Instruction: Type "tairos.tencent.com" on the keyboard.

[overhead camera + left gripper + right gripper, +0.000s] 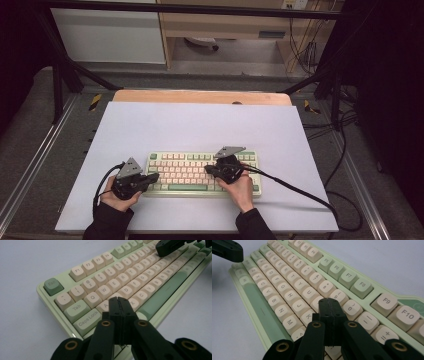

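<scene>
Seen from above: keyboard [202, 173] low at centre of frame, on a white sheet [195, 125] over the table. Left gripper [150, 178] at lower left, held in a hand [120, 197], tip lying over the keyboard's left end. Right gripper [209, 170] just right of centre, held in the other hand [240, 190], tip over the keys toward the board's right half. Well apart from each other, both pointed inward along the key rows.

In the left gripper view: left gripper [119, 302] rose from bottom centre, jaws pressed together, nothing between them. Tip sat over the A key area, beside Caps Lock [87, 321]; touching or just above the caps, could not tell. Keyboard [130, 277] ran diagonally from lower left to upper right. Right gripper's closed tip [162, 248] showed at the upper right, over the far keys.

In the right gripper view: right gripper [329, 303] at bottom centre, jaws likewise together and empty. Tip stood over the keys between K [308, 317] and the 0 key [352, 308]; contact with the caps could not be told. Keyboard [287, 285] stretched toward the upper left. Left gripper's tip [234, 252] showed in the upper left corner.
</scene>
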The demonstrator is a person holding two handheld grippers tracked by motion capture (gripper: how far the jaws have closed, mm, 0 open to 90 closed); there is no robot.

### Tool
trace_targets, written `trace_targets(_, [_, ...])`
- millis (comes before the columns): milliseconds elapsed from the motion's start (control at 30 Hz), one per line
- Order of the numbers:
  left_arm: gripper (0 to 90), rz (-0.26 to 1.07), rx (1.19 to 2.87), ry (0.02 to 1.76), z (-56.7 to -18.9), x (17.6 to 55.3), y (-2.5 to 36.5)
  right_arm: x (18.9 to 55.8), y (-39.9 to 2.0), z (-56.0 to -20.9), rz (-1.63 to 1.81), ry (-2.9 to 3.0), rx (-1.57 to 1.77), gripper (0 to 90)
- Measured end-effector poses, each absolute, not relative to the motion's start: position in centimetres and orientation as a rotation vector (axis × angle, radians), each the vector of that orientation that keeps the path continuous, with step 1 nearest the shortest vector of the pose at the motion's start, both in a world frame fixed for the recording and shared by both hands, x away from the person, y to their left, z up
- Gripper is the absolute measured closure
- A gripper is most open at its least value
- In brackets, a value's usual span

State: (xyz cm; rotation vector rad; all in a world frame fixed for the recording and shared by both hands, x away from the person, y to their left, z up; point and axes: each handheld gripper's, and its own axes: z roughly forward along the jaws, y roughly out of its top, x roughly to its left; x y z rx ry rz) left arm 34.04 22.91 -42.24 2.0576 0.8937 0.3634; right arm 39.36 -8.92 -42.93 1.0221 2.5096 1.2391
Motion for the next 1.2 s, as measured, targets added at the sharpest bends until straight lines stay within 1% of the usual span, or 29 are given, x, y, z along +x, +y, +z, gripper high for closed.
trace_targets(300, [89.6, 0.365, 2.055, 0.893, -42.2, 34.0, 22.9, 39.4, -8.7, -43.1, 1.209, 2.508, 1.007, 90.0])
trace_targets(867, [89.6, 0.368, 2.056, 0.890, -42.2, 34.0, 23.0, 37.6, -9.6, -40.6, 1.296, 2.486, 0.963, 90.0])
trace_targets(1200, [89.5, 0.368, 2.053, 0.891, -42.2, 34.0, 23.0, 37.0, -9.2, -40.4, 1.322, 2.500, 0.937, 90.0])
